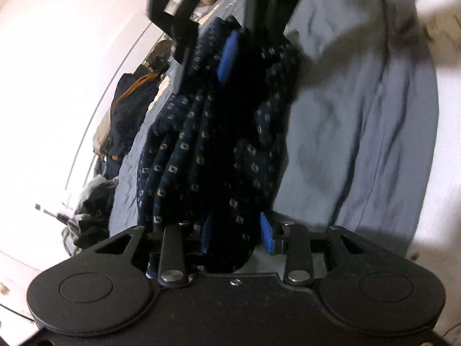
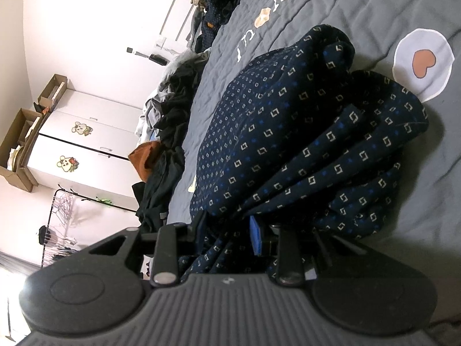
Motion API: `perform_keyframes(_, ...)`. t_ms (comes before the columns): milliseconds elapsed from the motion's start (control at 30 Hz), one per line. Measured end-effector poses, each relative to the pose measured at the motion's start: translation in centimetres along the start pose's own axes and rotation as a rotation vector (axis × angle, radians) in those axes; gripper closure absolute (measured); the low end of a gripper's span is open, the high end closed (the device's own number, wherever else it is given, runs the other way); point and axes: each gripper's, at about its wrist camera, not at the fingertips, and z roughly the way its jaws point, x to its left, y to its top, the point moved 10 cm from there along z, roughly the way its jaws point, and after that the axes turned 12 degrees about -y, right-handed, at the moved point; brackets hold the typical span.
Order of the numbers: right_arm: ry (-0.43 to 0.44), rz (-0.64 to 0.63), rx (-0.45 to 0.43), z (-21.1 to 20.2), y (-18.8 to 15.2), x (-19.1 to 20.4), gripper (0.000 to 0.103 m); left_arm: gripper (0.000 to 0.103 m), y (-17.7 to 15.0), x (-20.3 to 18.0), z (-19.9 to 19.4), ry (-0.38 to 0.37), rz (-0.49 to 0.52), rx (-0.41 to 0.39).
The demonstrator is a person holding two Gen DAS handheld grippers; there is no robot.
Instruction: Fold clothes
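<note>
A dark navy garment with small white and blue squares hangs bunched between both grippers above a grey bedspread. My left gripper is shut on one end of it, cloth packed between its blue pads. In the left wrist view my right gripper shows ahead, with a blue pad against the same cloth. In the right wrist view the garment lies heaped on the bedspread, and my right gripper is shut on its near edge.
A pile of dark and mixed clothes lies along the far edge of the bed. White wardrobe doors with stickers, cardboard boxes and a clothes rack stand beyond. A white wall is at left.
</note>
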Motion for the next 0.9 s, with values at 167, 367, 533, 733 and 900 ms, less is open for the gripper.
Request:
perform_keyframes(167, -0.004, 0.001, -0.003, 0.1, 0.0, -0.1, 0.072, 0.096, -0.3, 0.1, 0.2, -0.022, -0.025, 0.018)
perform_keyframes(367, -0.005, 0.018, -0.026, -0.3, 0.7, -0.5, 0.072, 0.098, -1.7, -0.5, -1.9, -0.072, -0.038, 0.055)
perform_keyframes(533, -0.037, -0.003, -0.008, -0.2, 0.6, -0.8, 0.072, 0.099, -2.9, -1.0, -3.8, -0.114, -0.048, 0.086)
perform_keyframes(733, -0.104, -0.055, 0.007, -1.9, 0.5, -1.6, 0.072, 0.084, -1.2, -1.3, -4.1, -0.114, -0.058, 0.016)
perform_keyframes(900, -0.129, -0.069, -0.05, -5.1, 1.3, -2.1, 0.072, 0.076, 1.1, -1.3, -4.0, -0.075, -0.053, -0.076)
